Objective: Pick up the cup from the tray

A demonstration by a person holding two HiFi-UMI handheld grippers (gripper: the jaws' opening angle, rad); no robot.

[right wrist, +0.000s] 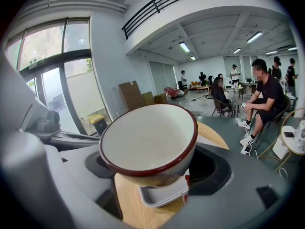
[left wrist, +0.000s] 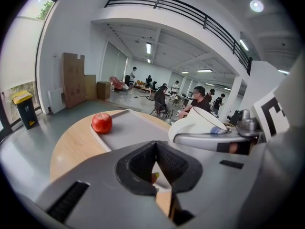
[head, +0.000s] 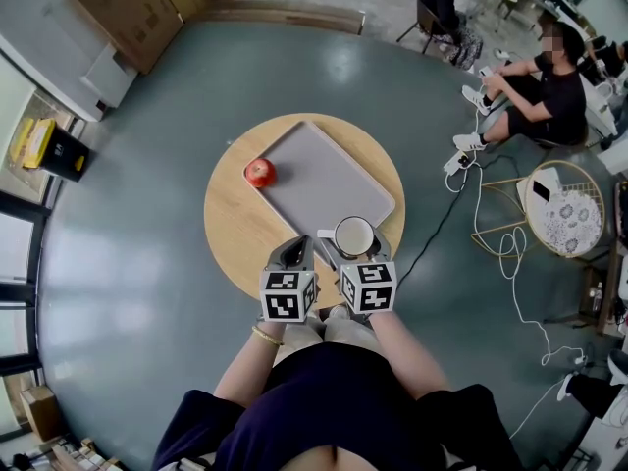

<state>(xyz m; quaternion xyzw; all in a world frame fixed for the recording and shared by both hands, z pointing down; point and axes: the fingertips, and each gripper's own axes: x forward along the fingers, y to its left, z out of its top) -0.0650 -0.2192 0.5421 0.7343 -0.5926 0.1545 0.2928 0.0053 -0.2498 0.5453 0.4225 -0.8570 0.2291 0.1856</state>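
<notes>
A white cup (head: 353, 235) with a dark red rim and a side handle sits between the jaws of my right gripper (head: 356, 254), which is shut on it. In the right gripper view the cup (right wrist: 147, 144) fills the middle, tilted, just above the near corner of the grey tray (right wrist: 162, 194). The tray (head: 314, 170) lies on a round wooden table (head: 235, 224). My left gripper (head: 291, 253) is beside the right one, shut with nothing in it (left wrist: 156, 159). From the left gripper view the held cup (left wrist: 198, 124) shows at the right.
A red apple (head: 259, 172) rests at the tray's left edge. Seated people (head: 535, 91), a wire side table (head: 564, 209) and a white floor cable (head: 510, 253) are to the right. Cardboard boxes (head: 128, 8) and a yellow bin (head: 39, 143) stand at the left.
</notes>
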